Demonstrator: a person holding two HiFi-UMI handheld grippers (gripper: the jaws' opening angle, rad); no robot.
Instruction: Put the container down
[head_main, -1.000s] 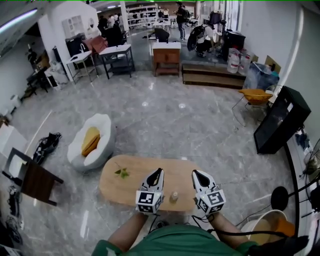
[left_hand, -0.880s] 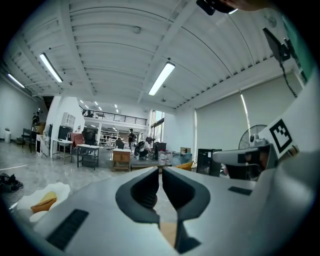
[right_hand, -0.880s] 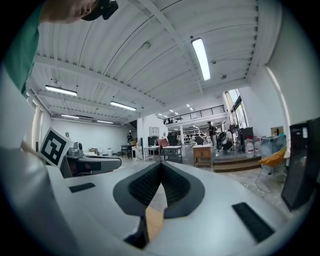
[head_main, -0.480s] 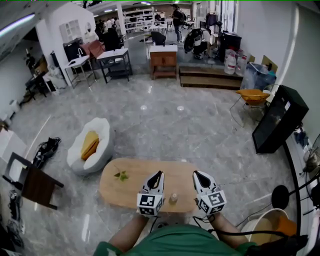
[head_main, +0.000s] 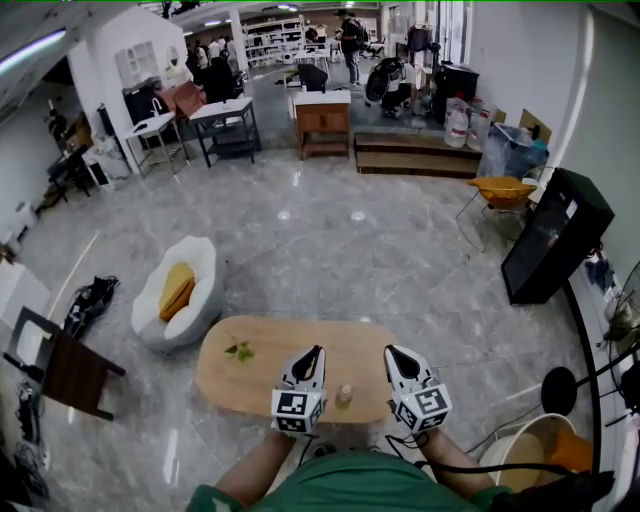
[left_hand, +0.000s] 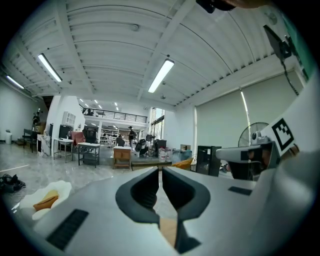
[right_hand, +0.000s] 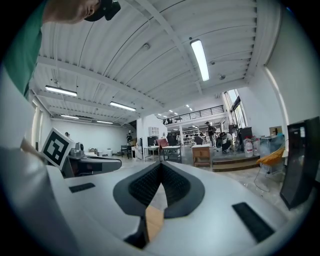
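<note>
- Your left gripper (head_main: 314, 352) is shut: in its own view the two dark pads meet along a thin line with nothing between them.
- Your right gripper (head_main: 392, 352) is pinched together the same way, its ribbed pads touching at the tips and empty.
- The small pale container with a narrow top (head_main: 345, 396) stands upright on the oval light-wood table (head_main: 262, 378), near the edge closest to you. It is between the two grippers and apart from both.
- Judged from that, the putting-down looks finished: the container rests on the wood and neither claw has it. All that seems left is to draw your hands clear without knocking it.
- Only the head view shows the container. It also shows the green leafy sprig (head_main: 241, 349) lying further left on the table, and the white rounded seat with a yellow cushion (head_main: 180, 290) on the grey marble floor beyond.
- The gripper views point out level across the hall and up at the ribbed white ceiling, so they miss the container entirely. What they add is the jaw contact itself, which the head view is too small to settle.
- Each gripper view shows a tan sliver below its pads, probably the table top.
</note>
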